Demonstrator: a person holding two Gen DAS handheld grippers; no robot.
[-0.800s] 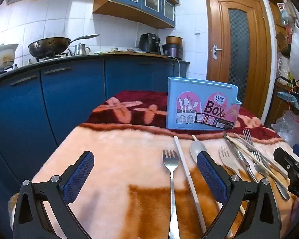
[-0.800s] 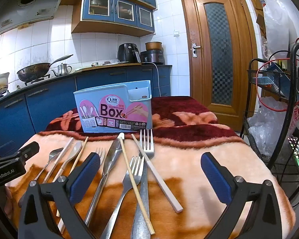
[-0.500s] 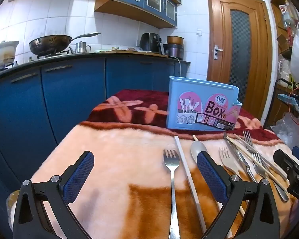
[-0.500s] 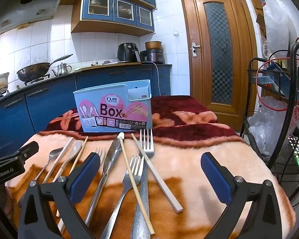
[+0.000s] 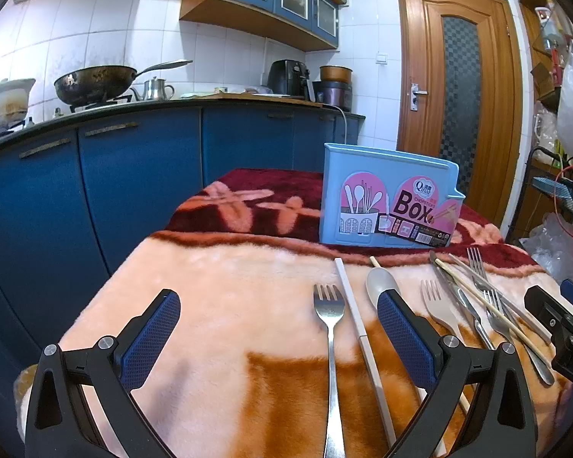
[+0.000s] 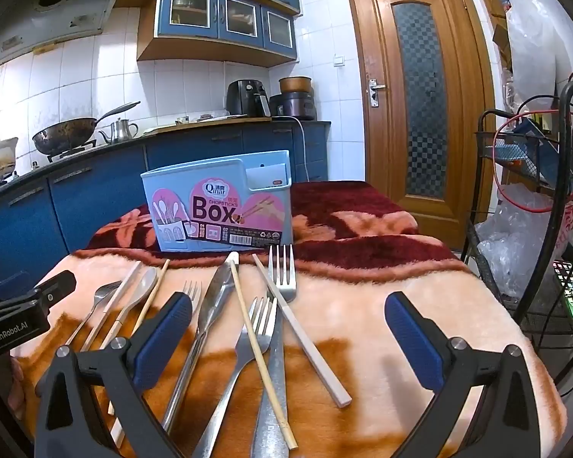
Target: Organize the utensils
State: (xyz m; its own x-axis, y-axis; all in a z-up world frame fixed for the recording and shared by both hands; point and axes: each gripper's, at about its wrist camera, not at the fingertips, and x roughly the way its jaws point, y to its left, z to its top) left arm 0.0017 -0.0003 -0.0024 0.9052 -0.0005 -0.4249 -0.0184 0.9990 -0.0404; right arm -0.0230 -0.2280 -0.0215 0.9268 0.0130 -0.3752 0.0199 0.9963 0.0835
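One box [image 6: 217, 206] stands at the back. In front of it lie ten utensils. There are four forks [image 6: 282, 273]: three of metal and one pale one [image 5: 433, 299]. There are four chopsticks: two white [image 6: 301, 328] and two wooden [image 6: 248, 324]. There is one knife [image 6: 217, 290], and one pale spoon [image 5: 380, 284] in front of the box's left half.

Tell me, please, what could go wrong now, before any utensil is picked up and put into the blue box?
1. In the pile before the right gripper, a wooden chopstick lies across a fork and beside a knife; lifting one may drag the others.
2. The flat utensils sink into the fuzzy blanket, so the fingers may slip or pinch the fabric.
3. The blue box looks light; a push might tip it.
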